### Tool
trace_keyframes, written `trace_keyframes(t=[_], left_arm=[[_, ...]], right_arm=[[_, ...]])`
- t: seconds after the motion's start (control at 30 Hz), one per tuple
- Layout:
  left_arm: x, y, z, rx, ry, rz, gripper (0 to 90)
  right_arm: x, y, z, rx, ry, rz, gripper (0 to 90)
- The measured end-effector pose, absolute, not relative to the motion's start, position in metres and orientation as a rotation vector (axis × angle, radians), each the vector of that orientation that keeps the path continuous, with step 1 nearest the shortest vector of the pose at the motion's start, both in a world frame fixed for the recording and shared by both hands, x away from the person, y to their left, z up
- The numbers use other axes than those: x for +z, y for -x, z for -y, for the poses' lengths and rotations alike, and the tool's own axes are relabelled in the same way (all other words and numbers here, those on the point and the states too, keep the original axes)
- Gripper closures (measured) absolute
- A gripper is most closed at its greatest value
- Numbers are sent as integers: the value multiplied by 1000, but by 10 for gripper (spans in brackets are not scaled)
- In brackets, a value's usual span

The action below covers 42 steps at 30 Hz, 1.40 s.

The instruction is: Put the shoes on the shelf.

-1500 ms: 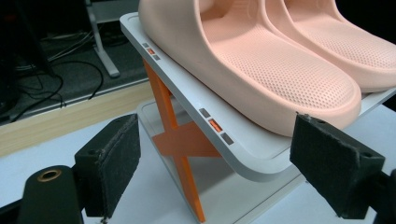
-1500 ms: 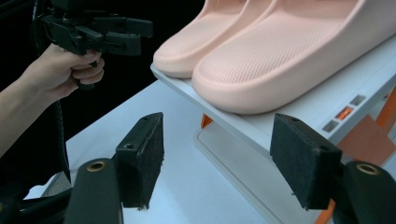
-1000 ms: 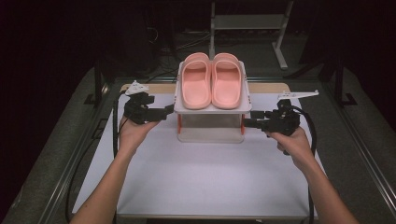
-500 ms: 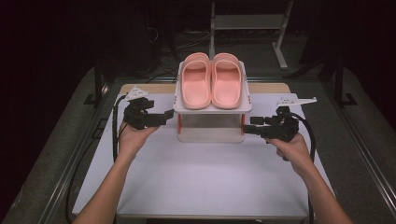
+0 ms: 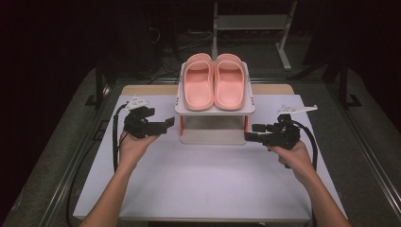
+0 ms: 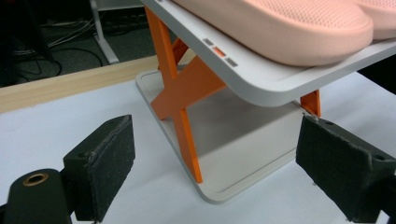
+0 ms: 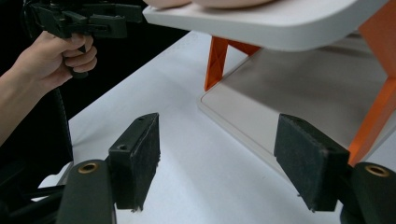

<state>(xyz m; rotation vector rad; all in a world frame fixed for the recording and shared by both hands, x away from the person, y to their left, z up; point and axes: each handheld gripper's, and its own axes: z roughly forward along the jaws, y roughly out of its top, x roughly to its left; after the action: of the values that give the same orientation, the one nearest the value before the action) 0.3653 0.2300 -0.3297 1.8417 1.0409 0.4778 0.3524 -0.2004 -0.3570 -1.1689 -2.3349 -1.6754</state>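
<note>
The shoe rack [image 5: 215,124] with pink slippers [image 5: 213,81] stands mid-table; the left gripper [image 5: 166,125] and right gripper [image 5: 249,132] flank it, equally near, jaws apart and empty, pointing inward at its sides.

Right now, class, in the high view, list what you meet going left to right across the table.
Left tool → left slipper → right slipper → right tool.
</note>
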Motion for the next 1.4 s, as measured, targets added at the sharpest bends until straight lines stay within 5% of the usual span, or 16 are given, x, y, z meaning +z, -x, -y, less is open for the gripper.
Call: trace_keyframes(t=[1.4], left_arm=[[-370, -348, -236, 455, -1860, -1060, 90]], right_arm=[[-400, -336, 220, -1638, 1214, 2295, 296]])
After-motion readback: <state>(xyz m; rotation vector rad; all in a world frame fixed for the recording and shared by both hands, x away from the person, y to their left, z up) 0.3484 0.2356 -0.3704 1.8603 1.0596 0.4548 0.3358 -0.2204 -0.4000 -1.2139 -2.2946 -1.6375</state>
